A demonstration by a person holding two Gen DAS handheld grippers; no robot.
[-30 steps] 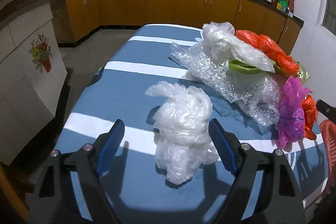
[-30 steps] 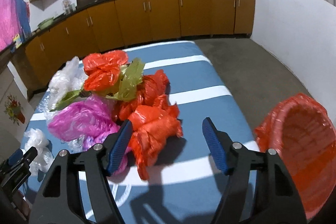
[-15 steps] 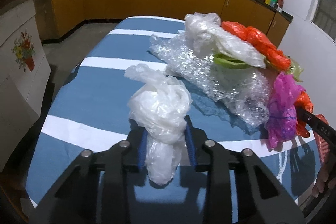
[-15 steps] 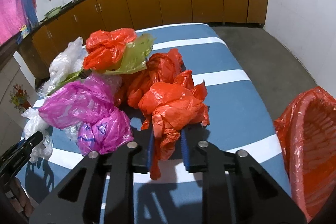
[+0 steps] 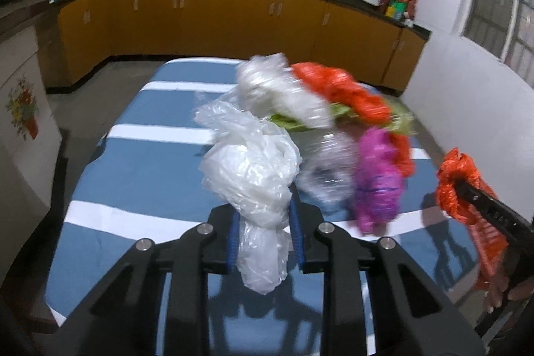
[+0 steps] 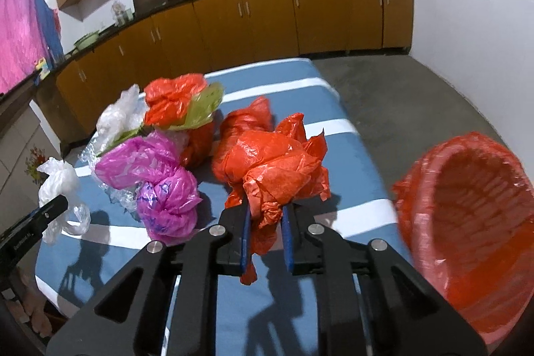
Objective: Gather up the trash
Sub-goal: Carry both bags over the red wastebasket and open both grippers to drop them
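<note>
My left gripper is shut on a crumpled white plastic bag and holds it above the blue striped table. My right gripper is shut on a crumpled orange plastic bag, lifted off the table. An orange basket lined with an orange bag stands off the table's right side. A pile of trash stays on the table: a magenta bag, another orange bag, a green bag, white bags and bubble wrap.
Brown cabinets with a dark counter run along the back wall. Bare floor lies to the right of the table. A low wall with a flower sticker stands to the left.
Both grippers closed on their bags half a second ago and have since lifted them off the table. The orange bag has moved toward the basket side.
</note>
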